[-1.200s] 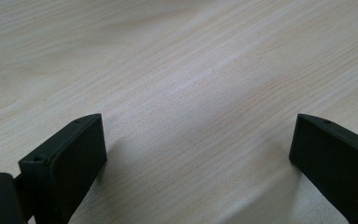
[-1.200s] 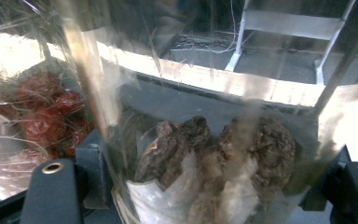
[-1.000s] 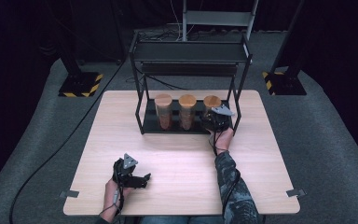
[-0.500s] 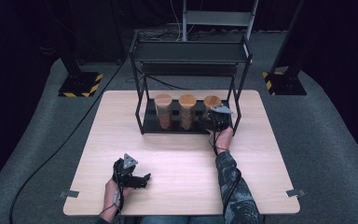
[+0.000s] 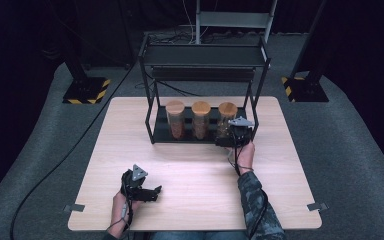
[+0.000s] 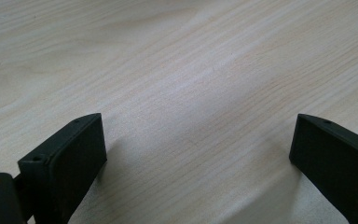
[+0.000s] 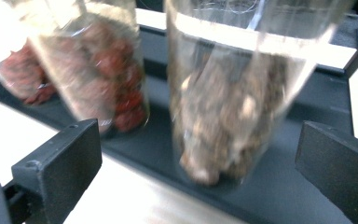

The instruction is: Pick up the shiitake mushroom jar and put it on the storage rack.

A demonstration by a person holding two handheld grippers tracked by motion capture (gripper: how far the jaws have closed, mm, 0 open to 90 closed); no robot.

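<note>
Both tongs stand with their jaws wide apart and nothing between the pads. On the high view the left tongs [image 5: 147, 191] rest low over the pale wooden tabletop [image 5: 190, 165] near its front edge, held by the person's left hand [image 5: 121, 207]; the left gripper view shows bare wood grain in the gap between the 2 black jaws.

Over at the right end of the black metal 2-tier rack [image 5: 202, 75], the right tongs [image 5: 230, 140] are held by the right hand [image 5: 245, 155], whose forearm wears a camouflage-patterned sleeve [image 5: 255, 200]. They point at the rack's lower shelf [image 5: 162, 131], where 3 clear glass jars with round wooden lids stand in a row. The rightmost jar with brownish, grainy contents [image 5: 227, 120] sits directly ahead of these tongs; in the right gripper view this jar [image 7: 233, 102] stands between the lines of the 2 jaws but beyond their tips, not touched by either. That view is blurred, so the filling reads only as something like mixed grains or dried bits. Beside it stands the middle jar [image 5: 200, 120], holding reddish pieces [image 7: 116, 88], and the left jar [image 5: 175, 120] follows just next to it.

A black cable [image 5: 65, 160] trails across the grey floor covering [image 5: 350, 150] to the left of the tabletop.
</note>
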